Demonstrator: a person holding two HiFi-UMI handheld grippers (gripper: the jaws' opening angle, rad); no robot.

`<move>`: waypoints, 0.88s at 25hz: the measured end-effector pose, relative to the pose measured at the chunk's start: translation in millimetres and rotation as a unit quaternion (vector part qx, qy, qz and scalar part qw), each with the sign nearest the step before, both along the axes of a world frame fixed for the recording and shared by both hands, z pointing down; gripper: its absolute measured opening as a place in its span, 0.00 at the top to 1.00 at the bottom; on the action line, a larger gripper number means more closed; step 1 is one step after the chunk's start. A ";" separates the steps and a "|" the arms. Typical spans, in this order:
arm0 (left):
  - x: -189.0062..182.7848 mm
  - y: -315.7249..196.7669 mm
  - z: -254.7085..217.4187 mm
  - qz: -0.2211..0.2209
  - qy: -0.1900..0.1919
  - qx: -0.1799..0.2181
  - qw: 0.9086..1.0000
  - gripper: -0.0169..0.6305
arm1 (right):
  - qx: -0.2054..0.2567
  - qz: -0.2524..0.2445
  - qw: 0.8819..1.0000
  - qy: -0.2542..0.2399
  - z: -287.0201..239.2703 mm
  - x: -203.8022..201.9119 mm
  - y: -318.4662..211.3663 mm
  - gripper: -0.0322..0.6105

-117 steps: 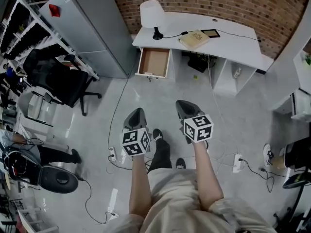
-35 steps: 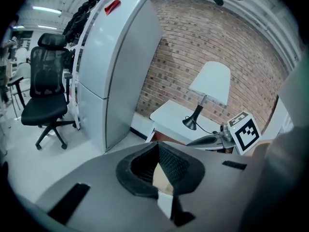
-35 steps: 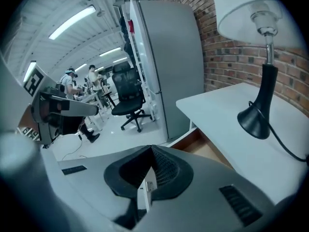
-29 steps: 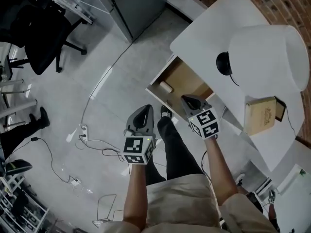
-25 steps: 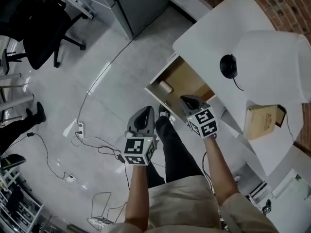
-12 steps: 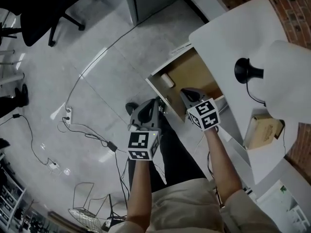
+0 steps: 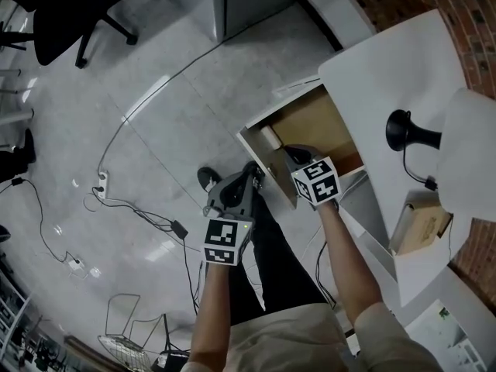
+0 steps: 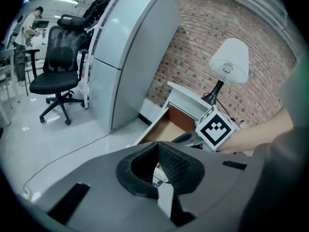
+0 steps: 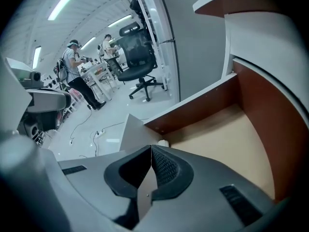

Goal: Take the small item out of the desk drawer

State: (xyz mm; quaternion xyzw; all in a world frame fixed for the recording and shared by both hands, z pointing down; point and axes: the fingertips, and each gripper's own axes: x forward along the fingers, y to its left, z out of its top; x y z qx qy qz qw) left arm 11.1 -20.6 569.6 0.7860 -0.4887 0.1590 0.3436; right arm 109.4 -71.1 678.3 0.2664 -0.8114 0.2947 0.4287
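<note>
The desk drawer (image 7: 319, 124) stands pulled out, its wooden floor bare. A small pale roll (image 7: 270, 136) lies in the front corner of the drawer. My right gripper (image 7: 287, 152) hangs over the drawer's front part, just right of the roll, jaws shut and holding nothing. In the right gripper view only a white bit of the roll (image 9: 163, 143) peeks past the shut right gripper (image 9: 151, 149), with the drawer (image 9: 227, 129) beyond. My left gripper (image 7: 253, 170) is outside the drawer's front panel, also shut and empty. The left gripper view has the shut left gripper (image 8: 158, 144) facing the drawer (image 8: 161, 129).
A white desk (image 7: 372, 68) carries a black-based lamp (image 7: 407, 130) and a tan book (image 7: 422, 227). A grey cabinet (image 8: 125, 62) stands left of the desk, with a black office chair (image 8: 58, 76) farther left. Cables and a power strip (image 7: 101, 184) lie on the floor.
The person has walked up to the desk. My right gripper has moved over the drawer's front, close to the roll. The left gripper has come up to the drawer's front panel.
</note>
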 end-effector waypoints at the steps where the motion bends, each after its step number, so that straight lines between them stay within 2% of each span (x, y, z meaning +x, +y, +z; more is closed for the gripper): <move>1: 0.9 -0.5 3.6 0.004 -0.001 -0.001 1.000 0.95 | -0.002 0.000 1.000 0.002 7.1 -0.5 -1.4 0.91; 9: 19.4 -1.8 42.9 0.040 0.012 -0.022 0.999 0.95 | -0.025 -0.012 0.999 0.022 56.1 3.0 -4.0 0.88; 22: 21.0 -6.7 80.1 0.081 -0.004 -0.034 0.996 0.95 | -0.052 -0.040 0.998 0.025 106.7 -2.6 -16.9 0.81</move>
